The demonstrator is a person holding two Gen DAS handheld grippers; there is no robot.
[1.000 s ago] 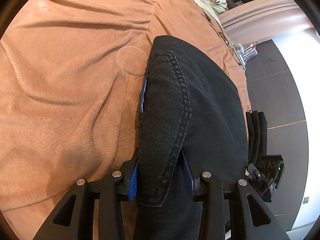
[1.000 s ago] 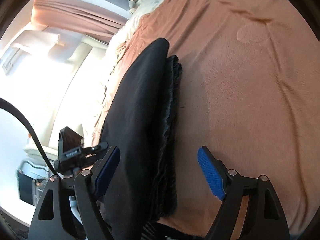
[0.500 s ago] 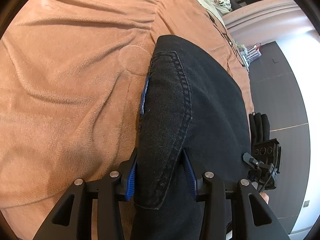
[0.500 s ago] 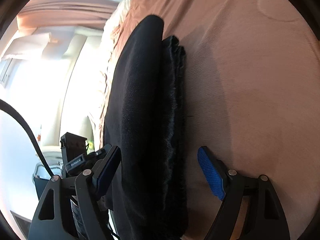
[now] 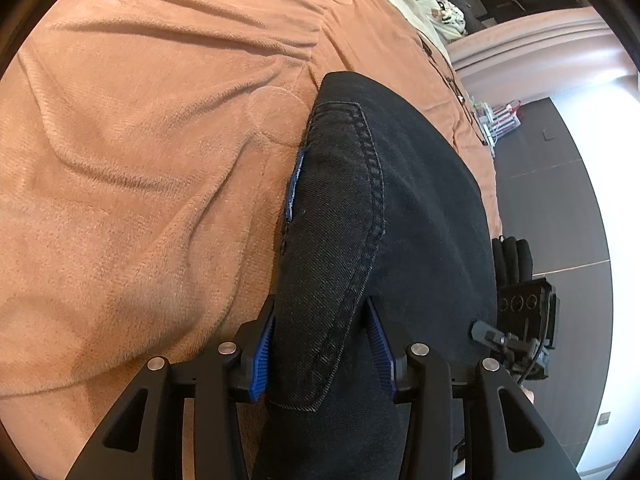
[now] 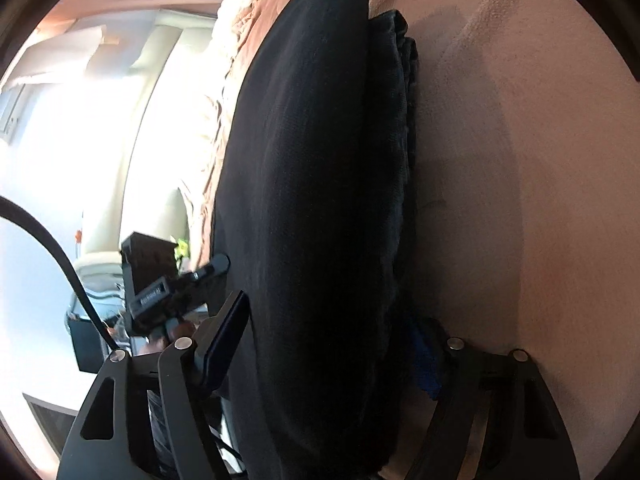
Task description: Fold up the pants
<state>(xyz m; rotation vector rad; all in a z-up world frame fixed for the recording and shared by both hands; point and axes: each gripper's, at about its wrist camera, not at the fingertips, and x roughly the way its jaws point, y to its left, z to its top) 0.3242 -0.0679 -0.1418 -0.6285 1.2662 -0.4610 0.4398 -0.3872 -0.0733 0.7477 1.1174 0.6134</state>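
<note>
Denim pants (image 5: 384, 216), thick, heavy-ish, floppy, bundled on orange blanket (image 5: 140, 160), clamped at pocket edge by left gripper (image 5: 320, 344), w/ right gripper (image 6: 320, 344) jaws closing round far folded end, best gripped thru all layers.

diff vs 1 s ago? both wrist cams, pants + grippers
The right gripper moved in over the folded black pants and its jaws are closing around the bundle, which fills more of its view than before. The left gripper stays clamped on the pants at the pocket seam. The orange blanket is unchanged.
</note>
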